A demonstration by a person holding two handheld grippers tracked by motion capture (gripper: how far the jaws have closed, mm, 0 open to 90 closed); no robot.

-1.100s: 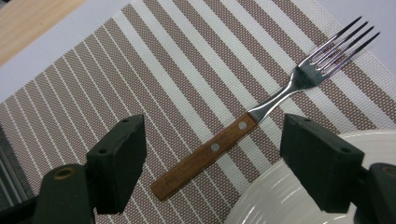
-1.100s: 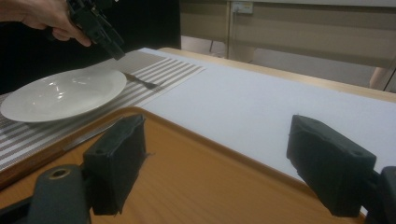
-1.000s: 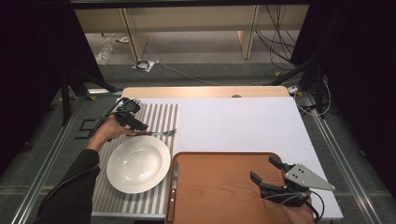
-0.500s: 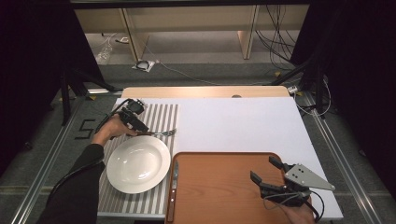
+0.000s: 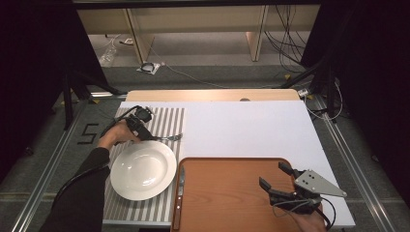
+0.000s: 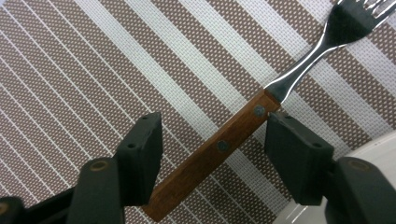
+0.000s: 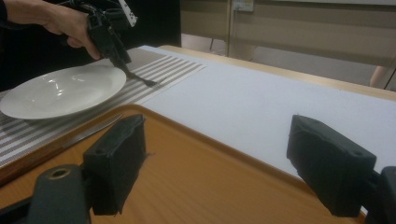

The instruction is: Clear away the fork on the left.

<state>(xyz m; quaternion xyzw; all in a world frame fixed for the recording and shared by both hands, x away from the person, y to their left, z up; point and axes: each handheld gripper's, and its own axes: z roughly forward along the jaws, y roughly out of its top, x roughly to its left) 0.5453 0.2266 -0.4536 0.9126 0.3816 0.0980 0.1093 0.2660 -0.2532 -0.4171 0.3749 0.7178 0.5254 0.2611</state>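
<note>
The left tool (image 6: 212, 154) has come down over the striped placemat (image 5: 167, 121) since a second ago, and its jaws have just been closing, now half-narrowed astride the wooden handle of the fork (image 6: 243, 135), pads not yet pressing. The fork lies flat just beyond the white plate (image 5: 143, 169), at the table's (image 5: 251, 130) left. The pick-up appears imminent; the right tool (image 7: 229, 168) waits wide and empty above the tray (image 5: 227, 193).
</note>
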